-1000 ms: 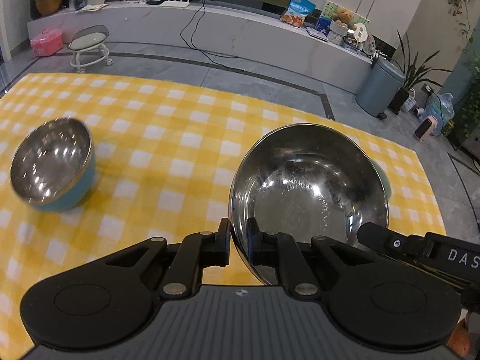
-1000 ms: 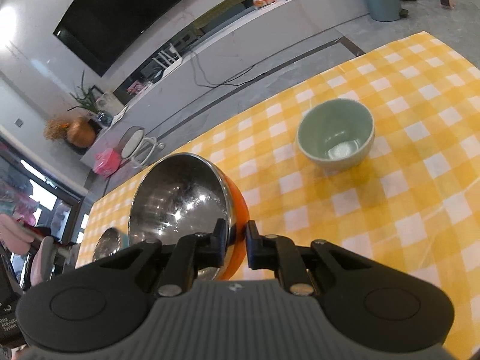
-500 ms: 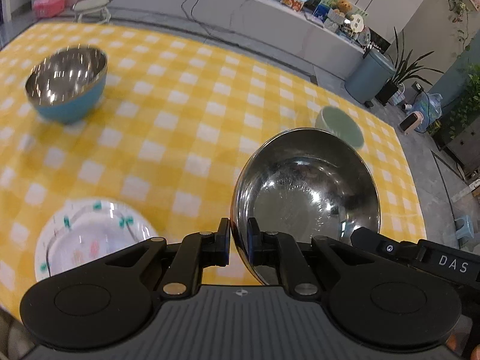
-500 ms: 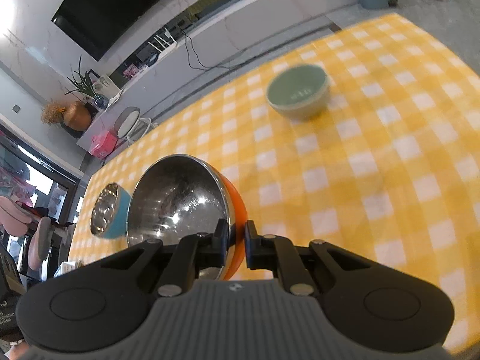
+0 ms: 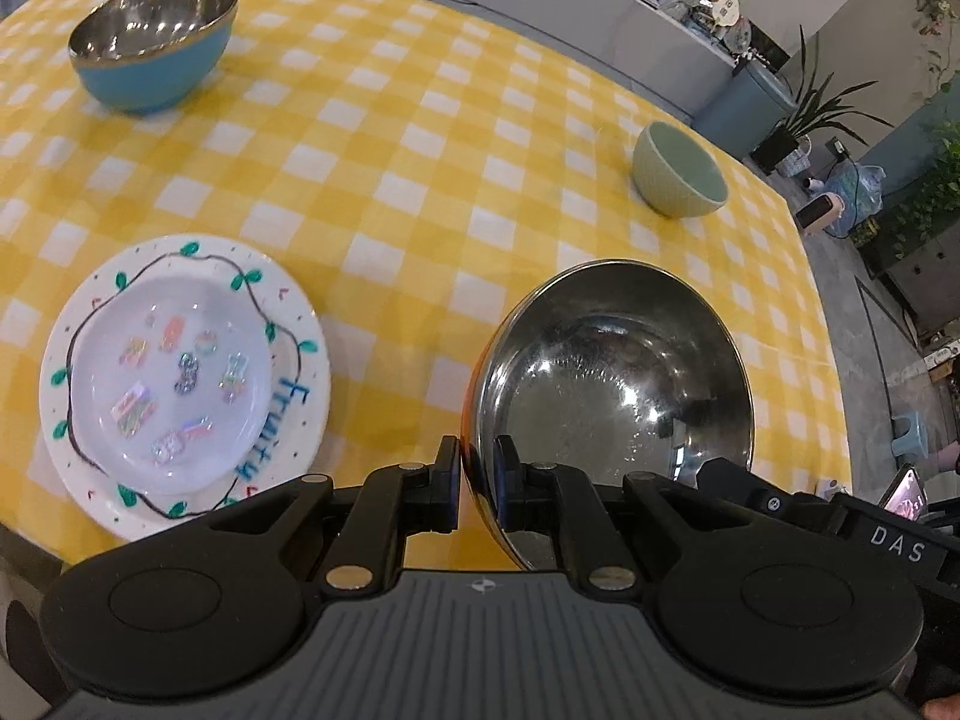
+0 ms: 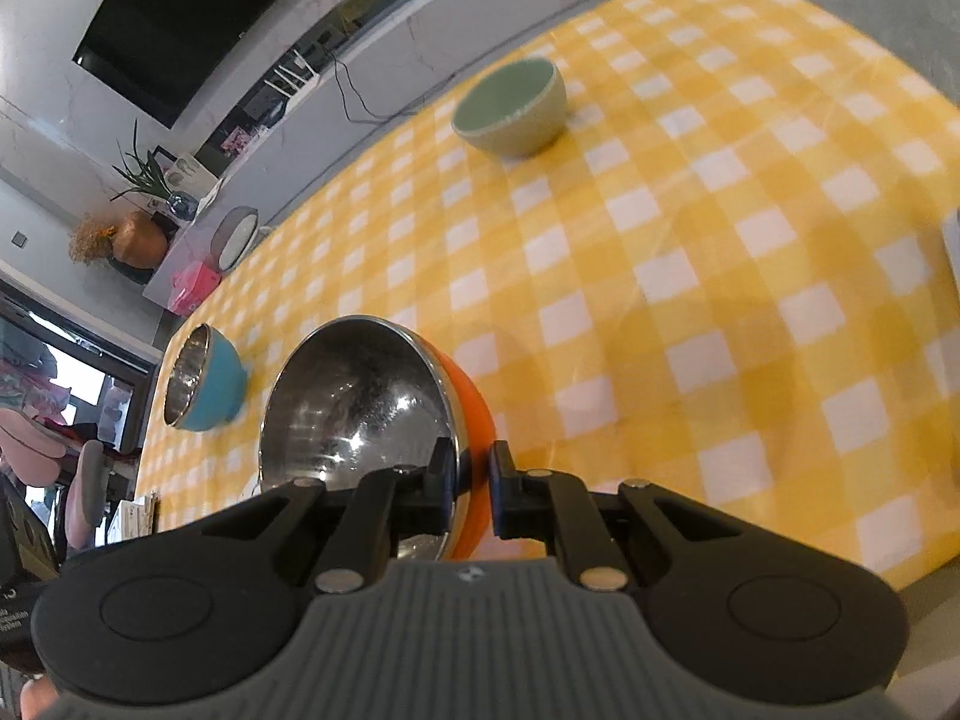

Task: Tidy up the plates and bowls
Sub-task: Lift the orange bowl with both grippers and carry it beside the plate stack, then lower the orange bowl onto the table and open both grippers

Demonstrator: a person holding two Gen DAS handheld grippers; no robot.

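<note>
Now showing a plate, yellow checked tablecloth; both grippers clamp orange bowl.

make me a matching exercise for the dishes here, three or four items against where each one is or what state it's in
Items:
1. orange bowl
2. blue bowl
3. green bowl
4. painted plate

Places or states:
A. stands by the table's far right edge in the left wrist view
B. lies flat at the near left with a clear dish on it
C. gripped by its rim in both grippers
D. stands at the far left, steel-lined

Pairs: 1-C, 2-D, 3-A, 4-B
</note>
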